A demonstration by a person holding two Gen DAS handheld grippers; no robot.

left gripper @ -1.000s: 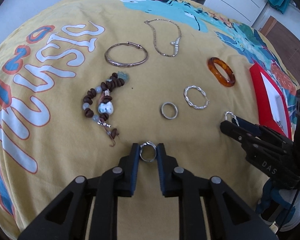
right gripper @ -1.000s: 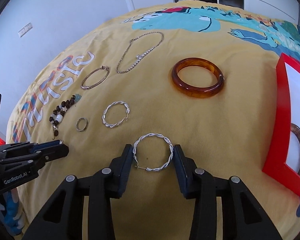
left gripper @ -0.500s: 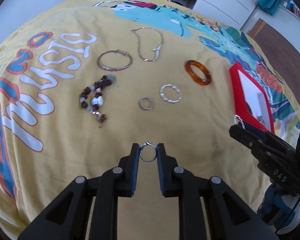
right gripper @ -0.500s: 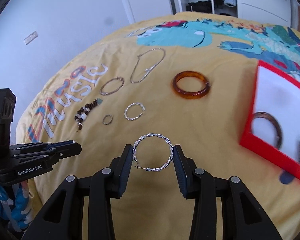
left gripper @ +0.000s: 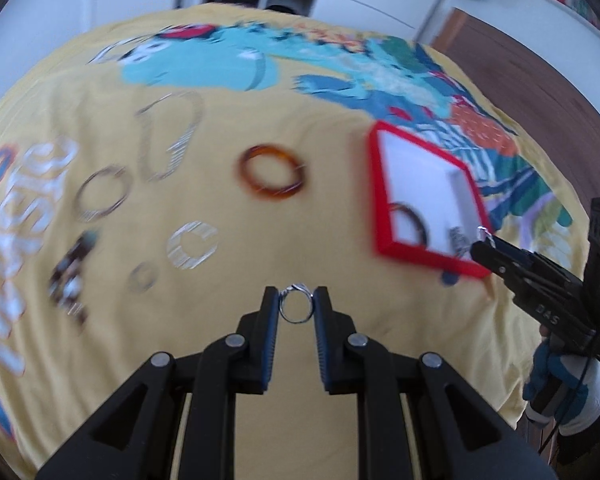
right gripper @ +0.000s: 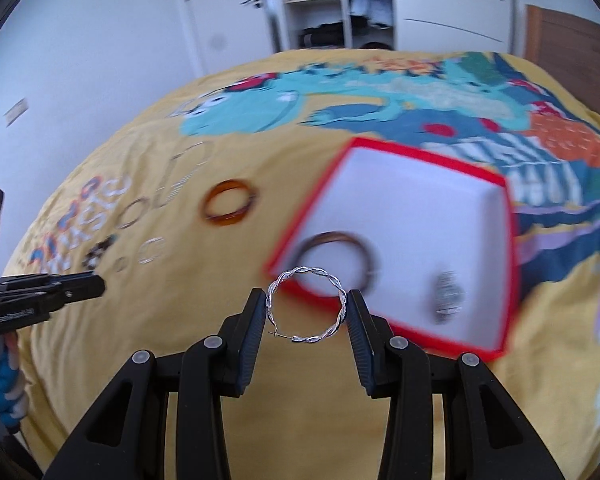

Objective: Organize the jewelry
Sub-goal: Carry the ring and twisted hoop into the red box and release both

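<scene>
The left gripper [left gripper: 296, 309] pinches a small ring [left gripper: 295, 308] between its pads, and the right gripper [right gripper: 306, 307] pinches a big twisted hoop [right gripper: 307, 306]. The red box [right gripper: 504, 256] lies at about 1 o'clock from the hoop, with a brown bangle [right gripper: 340, 254] inside. An amber bangle [left gripper: 272, 178] lies on the yellow blanket [left gripper: 220, 240] at 11 o'clock from the ring.
</scene>
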